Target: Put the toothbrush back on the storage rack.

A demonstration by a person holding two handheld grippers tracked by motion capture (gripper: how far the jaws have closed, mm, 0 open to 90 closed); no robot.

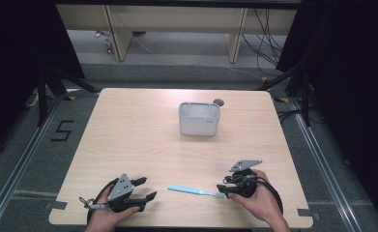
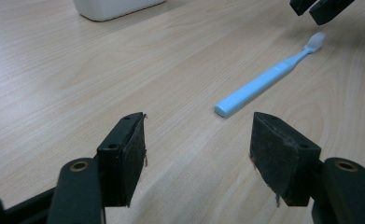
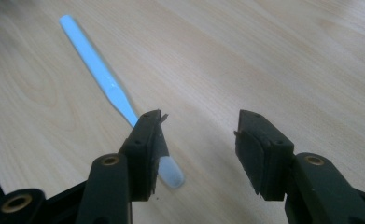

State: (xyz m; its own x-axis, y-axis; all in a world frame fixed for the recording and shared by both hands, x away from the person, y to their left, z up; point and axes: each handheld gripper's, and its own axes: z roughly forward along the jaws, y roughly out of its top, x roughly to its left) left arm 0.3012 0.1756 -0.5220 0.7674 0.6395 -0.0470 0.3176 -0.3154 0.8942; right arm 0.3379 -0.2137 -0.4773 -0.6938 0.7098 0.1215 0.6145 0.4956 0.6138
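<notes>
Your left gripper (image 1: 145, 188) sits at the near left of the table (image 1: 128, 135), jaws spread wide with nothing between them, pointed toward the toothbrush (image 1: 194, 191). The toothbrush lies flat near the front edge, between your two grippers, handle toward the left one and white bristle head toward the right one. Your right gripper (image 1: 224, 189) is just at that head; its jaws stand open, and the head lies on the wood just between them, right beside one pad, not pinched. A white box (image 1: 199, 119) stands well behind, mid-table.
</notes>
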